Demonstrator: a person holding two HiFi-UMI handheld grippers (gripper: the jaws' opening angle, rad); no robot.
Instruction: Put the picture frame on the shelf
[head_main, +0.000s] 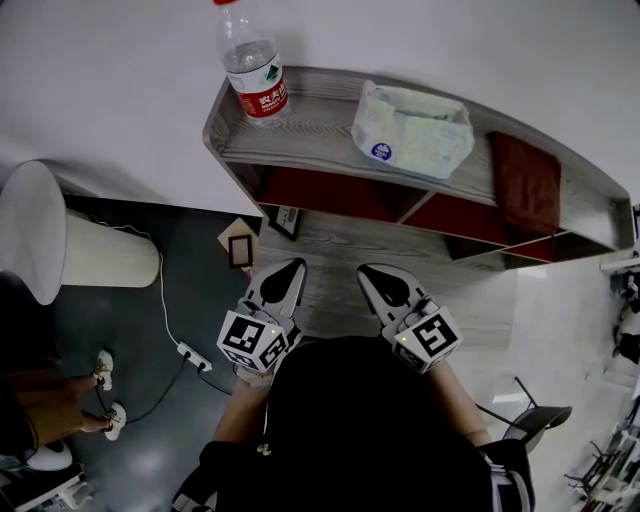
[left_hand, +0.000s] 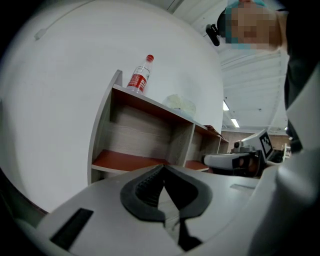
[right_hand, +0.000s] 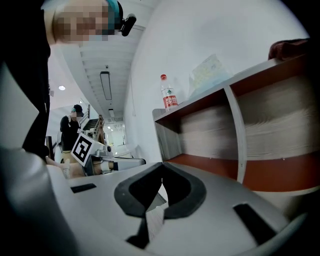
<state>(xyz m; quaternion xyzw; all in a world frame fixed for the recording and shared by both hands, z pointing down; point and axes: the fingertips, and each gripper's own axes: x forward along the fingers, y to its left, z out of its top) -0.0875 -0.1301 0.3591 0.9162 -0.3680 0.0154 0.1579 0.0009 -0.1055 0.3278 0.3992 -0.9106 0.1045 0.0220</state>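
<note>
Both tools sit low in the centre of the head view, side by side and pointing up the frame toward the shelf (head_main: 300, 110). The left tool (head_main: 291, 268) is clenched, its jaws meeting with nothing between them, as its own view (left_hand: 162, 168) shows. The right tool (head_main: 371, 271) is likewise clenched on nothing (right_hand: 161, 166).

A small picture frame (head_main: 240, 251) lies left of centre, at the edge of the wood board under the shelf and just up and left of the left tool's tip, apart from it. A second frame (head_main: 287, 221) leans at the mouth of the left compartment, just above.

On the shelf top, a bottle (head_main: 254, 70) with a red label stands at the upper left, a tissue pack (head_main: 412, 128) lies at mid-top, and a red cloth (head_main: 527, 180) lies toward the right. A white cylinder (head_main: 60, 240) stands at the left edge, and a power strip (head_main: 195, 357) lies on the dark floor below it.
</note>
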